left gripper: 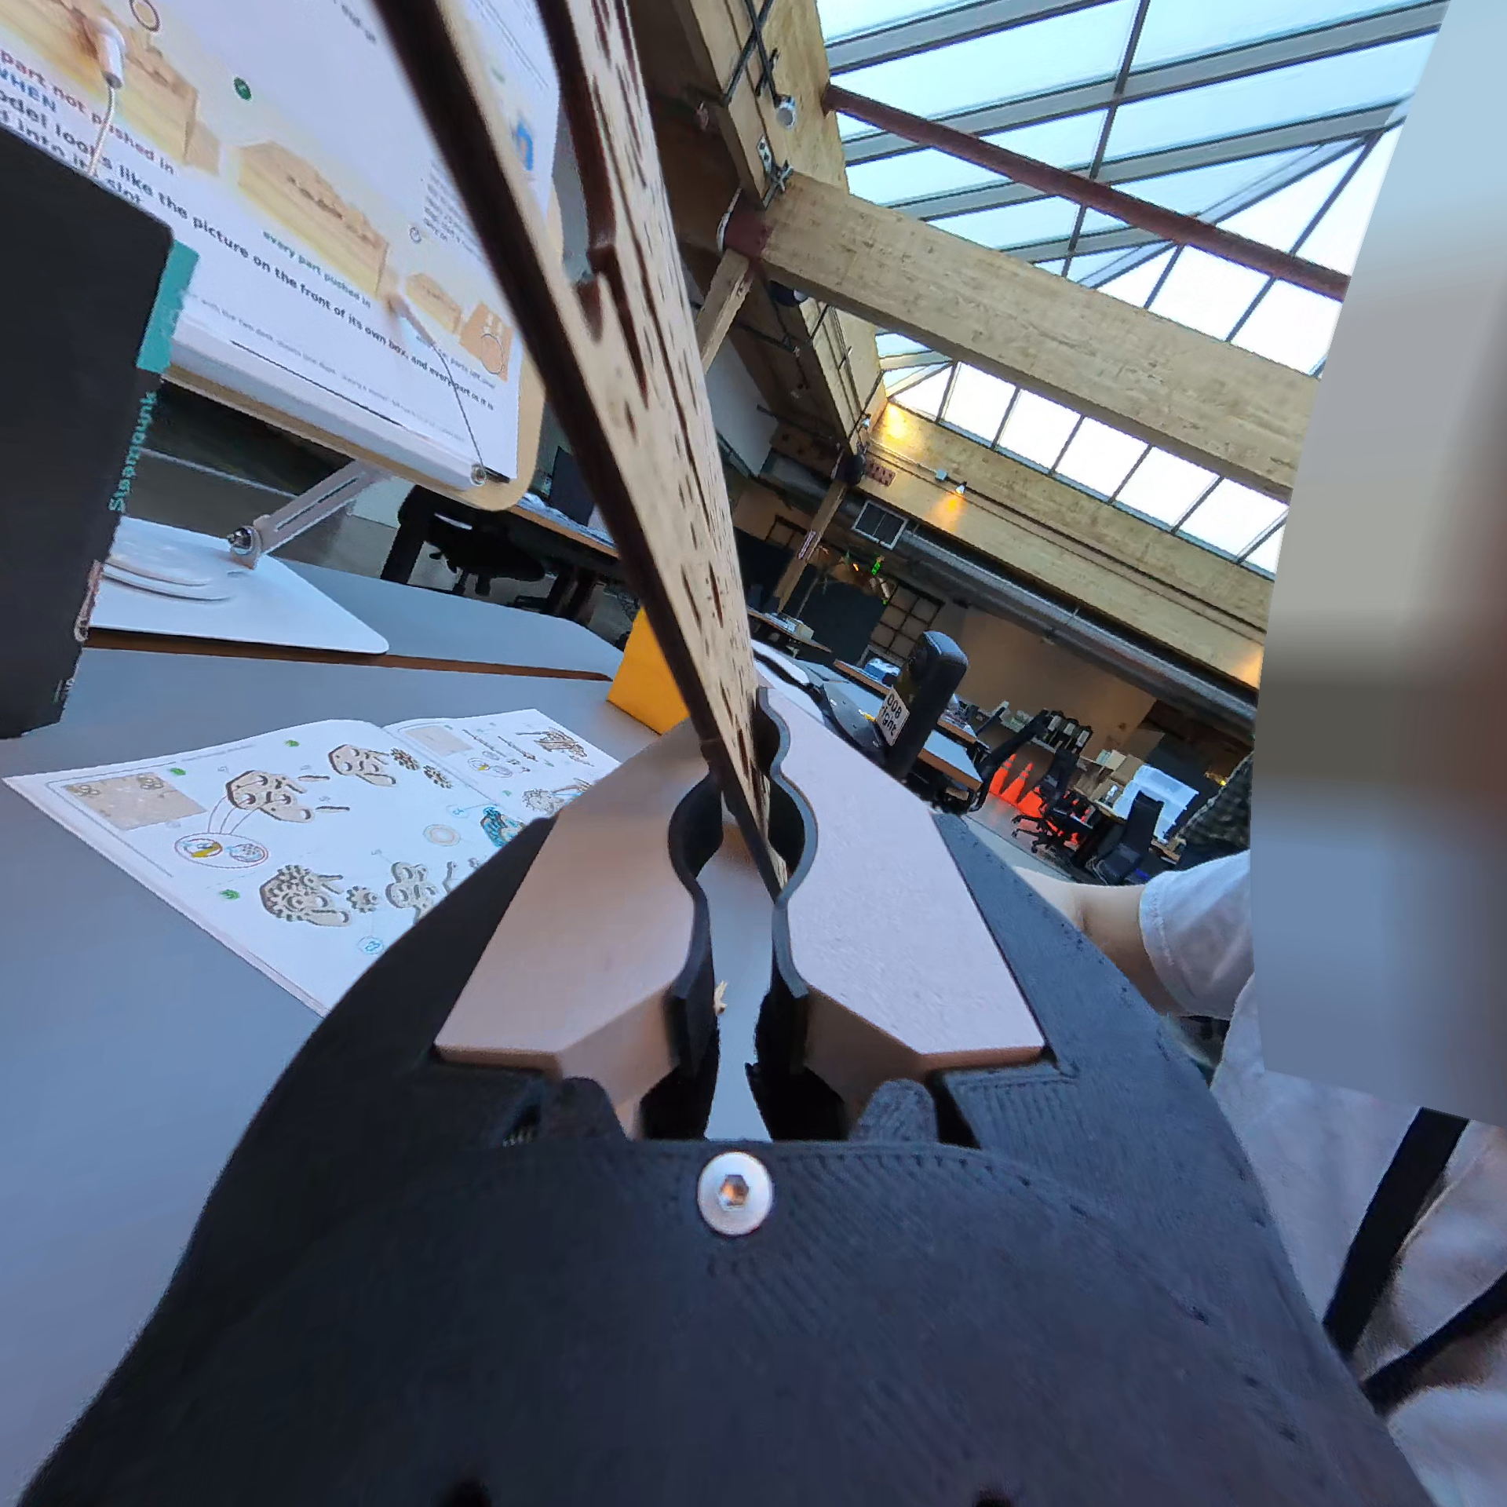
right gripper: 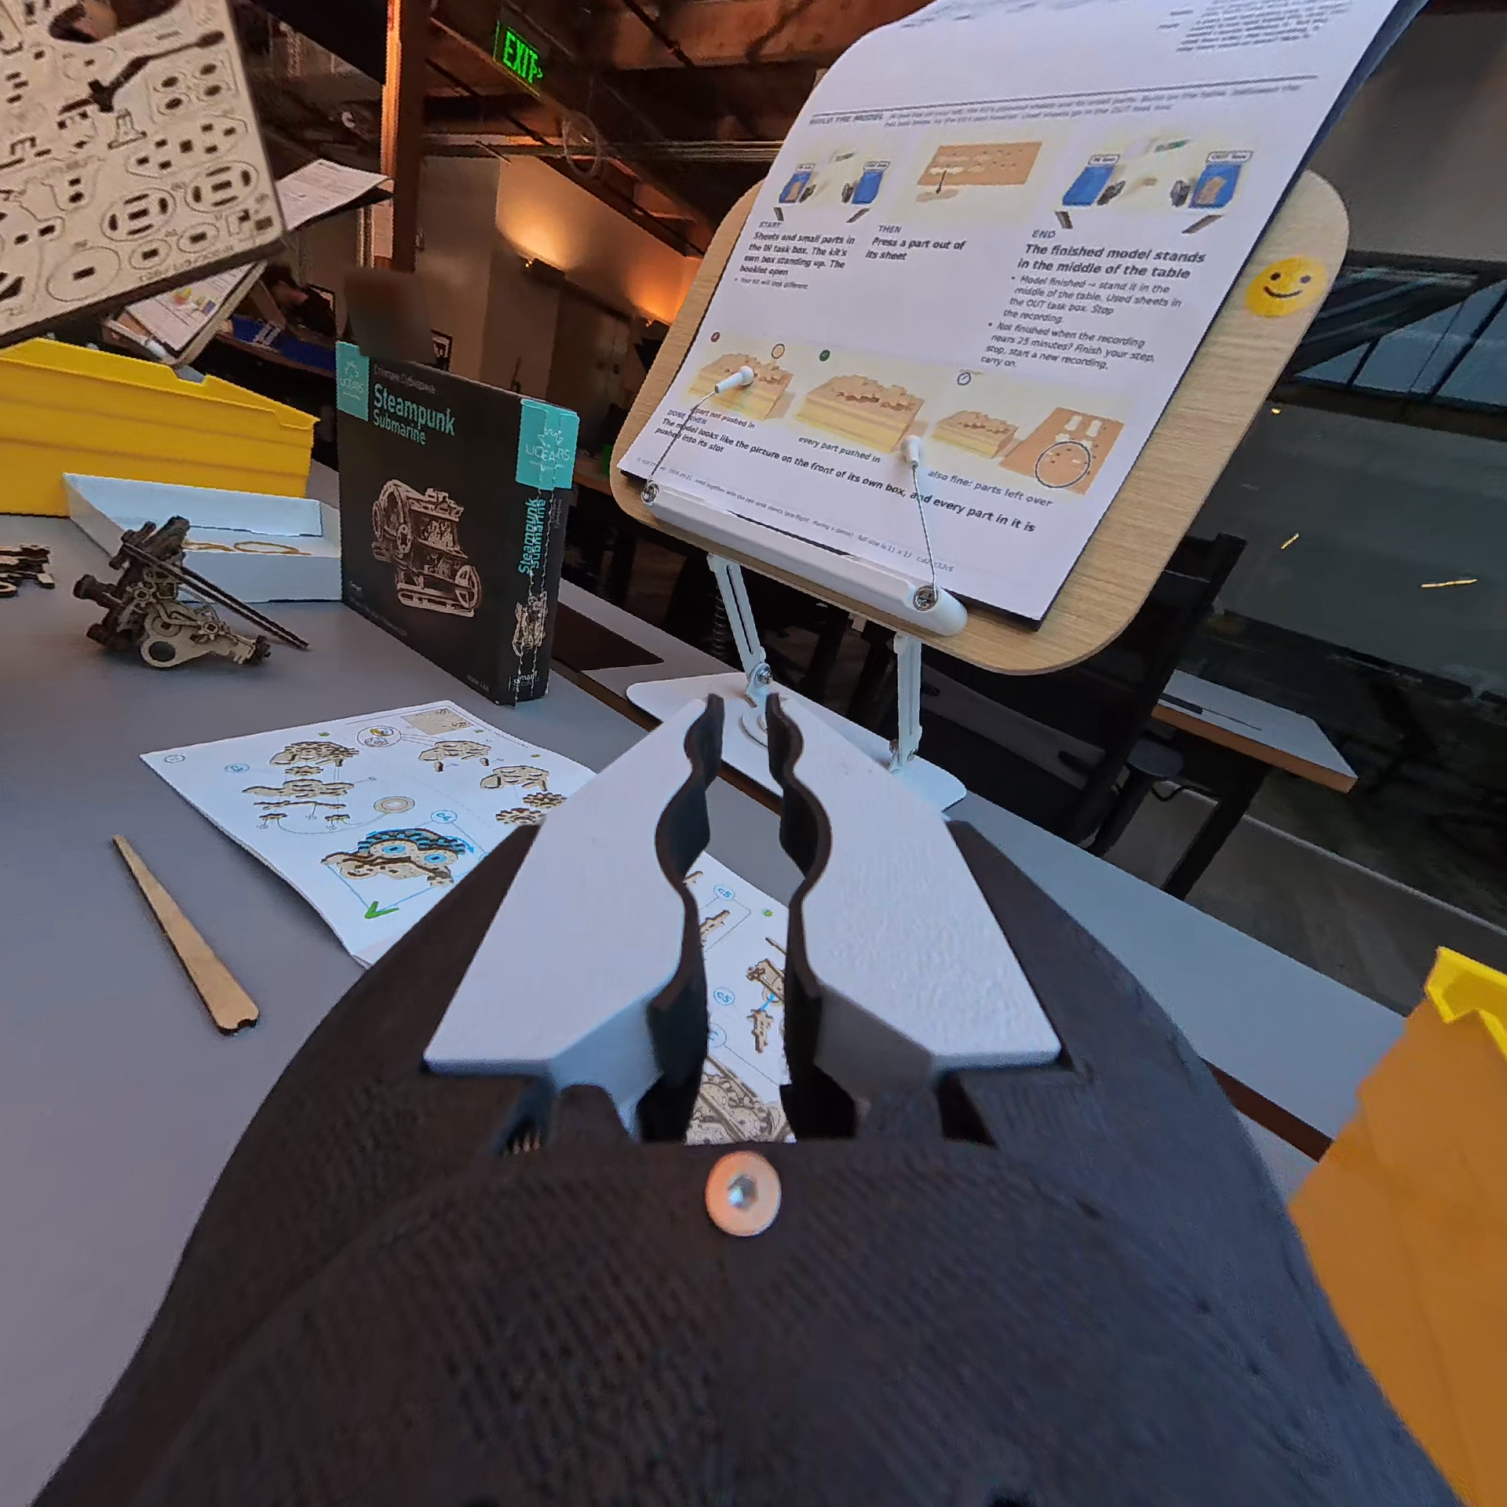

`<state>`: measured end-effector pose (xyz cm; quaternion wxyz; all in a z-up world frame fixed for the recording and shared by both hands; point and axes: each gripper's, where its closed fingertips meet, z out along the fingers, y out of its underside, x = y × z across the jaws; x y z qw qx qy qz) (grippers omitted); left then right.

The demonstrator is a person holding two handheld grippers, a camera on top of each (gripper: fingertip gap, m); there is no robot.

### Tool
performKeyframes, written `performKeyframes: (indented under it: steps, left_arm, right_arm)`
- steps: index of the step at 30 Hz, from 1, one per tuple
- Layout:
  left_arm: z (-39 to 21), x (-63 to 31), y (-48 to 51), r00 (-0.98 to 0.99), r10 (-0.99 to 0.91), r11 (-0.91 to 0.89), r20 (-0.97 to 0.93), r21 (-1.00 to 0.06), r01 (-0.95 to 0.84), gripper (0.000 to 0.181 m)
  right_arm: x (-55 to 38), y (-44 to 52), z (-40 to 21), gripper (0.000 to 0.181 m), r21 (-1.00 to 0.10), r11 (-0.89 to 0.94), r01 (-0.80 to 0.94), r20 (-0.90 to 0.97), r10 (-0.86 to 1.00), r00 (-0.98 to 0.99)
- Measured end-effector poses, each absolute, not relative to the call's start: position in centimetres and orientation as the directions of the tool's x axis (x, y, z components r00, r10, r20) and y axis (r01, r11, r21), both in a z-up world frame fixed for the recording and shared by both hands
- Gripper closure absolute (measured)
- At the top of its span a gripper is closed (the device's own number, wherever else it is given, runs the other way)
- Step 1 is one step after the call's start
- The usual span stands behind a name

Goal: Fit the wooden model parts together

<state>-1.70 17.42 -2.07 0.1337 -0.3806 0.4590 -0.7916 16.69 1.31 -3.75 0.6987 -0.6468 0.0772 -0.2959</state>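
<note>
Holding the plywood parts sheet (left gripper: 652, 391) up in the air is the left gripper (left gripper: 754, 783), pinched tight on the sheet's bottom edge, so the sheet runs up and away from the tongs with its long axis tilted off to the upper left. From the right wrist view that same sheet (right gripper: 122, 155) hangs high and to the left, well clear of the right gripper (right gripper: 744, 722), which sits empty with only a narrow gap between its fingers, low over the instruction booklet (right gripper: 359, 799) on the grey table (right gripper: 98, 1142). So my guess is the right one has to travel up and left to press a piece out, since it's the free hand. The half-built wooden model (right gripper: 163, 599) sits further back left on the table, near a loose wooden stick (right gripper: 183, 934). Writing-wise there's printing on the black kit box (right gripper: 448, 522), the sheet on the stand (right gripper: 978, 326) and a green sign overhead, not quoting any of it.
</note>
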Motion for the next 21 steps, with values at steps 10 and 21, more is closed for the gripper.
performKeyframes:
  steps: [10, 21]
  left_arm:
    - [-1.3, -2.5, 16.6, -0.716, -0.593, -0.461, 0.368, -0.884, -0.073, 0.181]
    - [-1.0, -3.3, 17.1, -0.668, -0.502, -0.447, 0.55, -0.826, -0.344, 0.181]
  right_arm:
    - [17.1, 1.5, -4.2, 0.173, -0.968, 0.004, 0.252, 0.215, -0.507, 0.835]
    - [17.6, 1.5, -4.4, 0.173, -0.979, 0.027, 0.204, 0.162, -0.51, 0.845]
